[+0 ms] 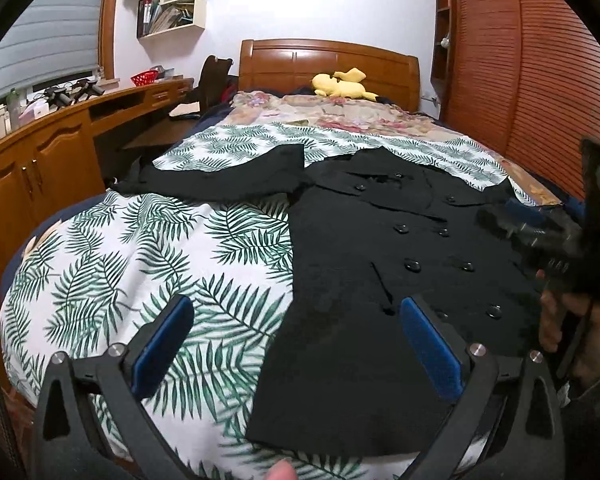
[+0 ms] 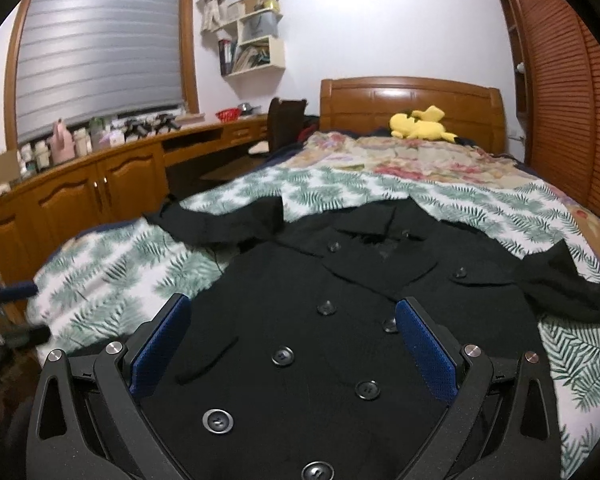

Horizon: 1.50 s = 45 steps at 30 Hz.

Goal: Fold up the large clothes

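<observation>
A black double-breasted coat (image 1: 360,280) lies flat, buttons up, on a leaf-print sheet (image 1: 140,260), its left sleeve (image 1: 220,176) stretched out to the left. My left gripper (image 1: 296,320) is open and empty above the coat's lower left hem. My right gripper (image 2: 292,320) is open and empty above the coat's buttoned front (image 2: 300,340). The right gripper also shows at the right edge of the left wrist view (image 1: 548,240). The coat's right sleeve (image 2: 572,280) lies out to the right.
A wooden headboard (image 1: 328,64) and a yellow plush toy (image 1: 342,84) are at the far end of the bed. A wooden desk and cabinets (image 1: 60,148) run along the left. A slatted wardrobe (image 1: 540,80) stands on the right.
</observation>
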Each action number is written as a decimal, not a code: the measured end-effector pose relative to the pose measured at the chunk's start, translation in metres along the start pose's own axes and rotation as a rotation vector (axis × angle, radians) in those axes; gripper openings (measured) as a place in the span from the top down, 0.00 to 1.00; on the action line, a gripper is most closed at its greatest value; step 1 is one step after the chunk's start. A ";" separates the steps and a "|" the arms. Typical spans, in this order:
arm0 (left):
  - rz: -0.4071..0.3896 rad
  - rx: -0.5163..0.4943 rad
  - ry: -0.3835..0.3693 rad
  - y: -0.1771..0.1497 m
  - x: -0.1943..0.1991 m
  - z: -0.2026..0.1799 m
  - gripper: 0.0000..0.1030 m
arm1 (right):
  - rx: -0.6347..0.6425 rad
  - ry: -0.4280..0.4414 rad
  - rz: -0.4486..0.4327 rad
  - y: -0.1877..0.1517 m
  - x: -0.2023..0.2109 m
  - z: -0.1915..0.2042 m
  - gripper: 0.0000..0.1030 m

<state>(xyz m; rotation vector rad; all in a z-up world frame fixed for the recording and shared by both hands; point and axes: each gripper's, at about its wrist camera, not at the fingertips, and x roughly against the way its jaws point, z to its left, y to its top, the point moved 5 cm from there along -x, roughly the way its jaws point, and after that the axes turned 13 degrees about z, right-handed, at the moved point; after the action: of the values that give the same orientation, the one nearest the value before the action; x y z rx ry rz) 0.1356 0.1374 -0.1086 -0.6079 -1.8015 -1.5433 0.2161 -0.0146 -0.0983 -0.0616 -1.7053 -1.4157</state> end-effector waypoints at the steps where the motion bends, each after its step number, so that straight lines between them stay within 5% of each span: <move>1: 0.004 -0.005 0.001 0.003 -0.003 0.001 0.00 | 0.003 -0.006 0.022 -0.002 -0.010 -0.001 0.00; 23: -0.001 0.018 0.004 0.146 -0.125 0.069 0.06 | -0.037 0.004 0.167 -0.026 -0.061 -0.032 0.00; 32: 0.070 0.138 0.012 0.164 -0.193 0.116 0.16 | -0.021 -0.016 0.184 -0.028 -0.067 -0.030 0.00; 37: 0.149 0.241 0.025 0.160 -0.229 0.144 0.30 | -0.006 -0.031 0.198 -0.029 -0.071 -0.027 0.00; 45: 0.217 0.367 -0.064 0.161 -0.264 0.166 0.41 | -0.003 -0.022 0.215 -0.030 -0.075 -0.026 0.00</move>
<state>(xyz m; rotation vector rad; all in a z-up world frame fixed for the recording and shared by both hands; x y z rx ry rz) 0.3948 0.3508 -0.2108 -0.6521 -1.9325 -1.0276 0.2600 -0.0101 -0.1709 -0.2549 -1.6608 -1.2617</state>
